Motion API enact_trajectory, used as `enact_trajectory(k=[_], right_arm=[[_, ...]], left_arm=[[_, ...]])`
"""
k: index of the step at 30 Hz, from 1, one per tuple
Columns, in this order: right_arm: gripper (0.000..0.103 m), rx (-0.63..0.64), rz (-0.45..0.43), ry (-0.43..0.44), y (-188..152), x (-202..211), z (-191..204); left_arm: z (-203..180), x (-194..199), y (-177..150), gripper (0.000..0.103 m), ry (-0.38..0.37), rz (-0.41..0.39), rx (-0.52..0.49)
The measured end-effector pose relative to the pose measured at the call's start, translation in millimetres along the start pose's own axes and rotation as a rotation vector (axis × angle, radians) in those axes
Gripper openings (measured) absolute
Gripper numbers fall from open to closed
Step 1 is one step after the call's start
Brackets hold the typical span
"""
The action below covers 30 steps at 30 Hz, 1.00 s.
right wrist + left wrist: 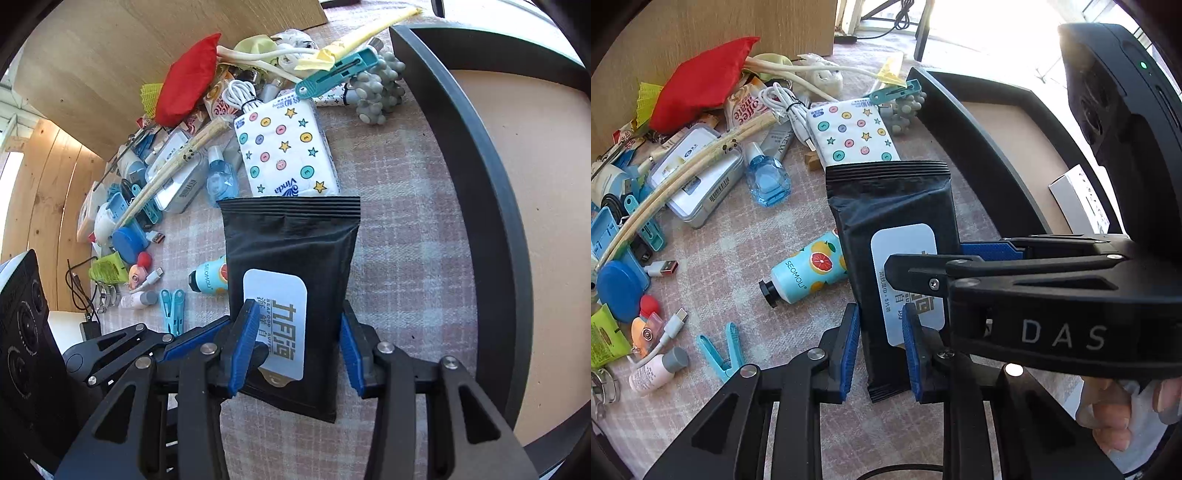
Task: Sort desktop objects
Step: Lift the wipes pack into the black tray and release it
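A black wipes pack (894, 206) with a white label hangs upright over the checked cloth, just left of the black-rimmed tray (979, 155). My left gripper (881, 332) is shut on its lower end, blue pads squeezing both sides. My right gripper (925, 258) comes in from the right. In the right wrist view the pack (291, 240) sits between the right gripper's (295, 332) pads. One finger lies over the label and the other stands at the pack's right edge, with no squeeze visible. The left gripper's fingers (192, 343) show at lower left.
A star-patterned tissue pack (853, 133), a hand cream tube (809, 269), a red pouch (701, 81), cables, clips and small bottles crowd the cloth to the left. A white box (1078, 206) lies in the tray. A hand (1115, 417) holds the right gripper.
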State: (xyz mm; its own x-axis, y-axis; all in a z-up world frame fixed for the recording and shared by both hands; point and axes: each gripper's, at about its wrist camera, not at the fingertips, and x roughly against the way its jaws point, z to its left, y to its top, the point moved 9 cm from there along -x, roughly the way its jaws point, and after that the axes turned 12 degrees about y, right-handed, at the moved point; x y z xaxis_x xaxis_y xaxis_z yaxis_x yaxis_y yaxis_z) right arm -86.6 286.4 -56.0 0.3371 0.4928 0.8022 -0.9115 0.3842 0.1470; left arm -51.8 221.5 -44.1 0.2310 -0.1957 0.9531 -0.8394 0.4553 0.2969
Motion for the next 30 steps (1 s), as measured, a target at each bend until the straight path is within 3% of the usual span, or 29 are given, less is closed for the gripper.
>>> enact_trajectory(k=[7, 14, 25, 30], right_arm=[[0.042, 0.032, -0.040, 0.037, 15, 32, 14], [0.042, 0.046, -0.093, 0.028, 34, 73, 8], [0.042, 0.047, -0.180, -0.063, 78, 150, -53], [0.042, 0.013, -0.190, -0.063, 94, 162, -87]], left_arm=[[-7, 30, 22, 0.021, 0.015, -0.065, 0.002], [-52, 51, 64, 0.021, 0.001, -0.106, -0.023], [-140, 37, 118, 0.021, -0.049, -0.102, -0.097], [-164, 19, 134, 0.021, -0.057, -0.086, -0.115]])
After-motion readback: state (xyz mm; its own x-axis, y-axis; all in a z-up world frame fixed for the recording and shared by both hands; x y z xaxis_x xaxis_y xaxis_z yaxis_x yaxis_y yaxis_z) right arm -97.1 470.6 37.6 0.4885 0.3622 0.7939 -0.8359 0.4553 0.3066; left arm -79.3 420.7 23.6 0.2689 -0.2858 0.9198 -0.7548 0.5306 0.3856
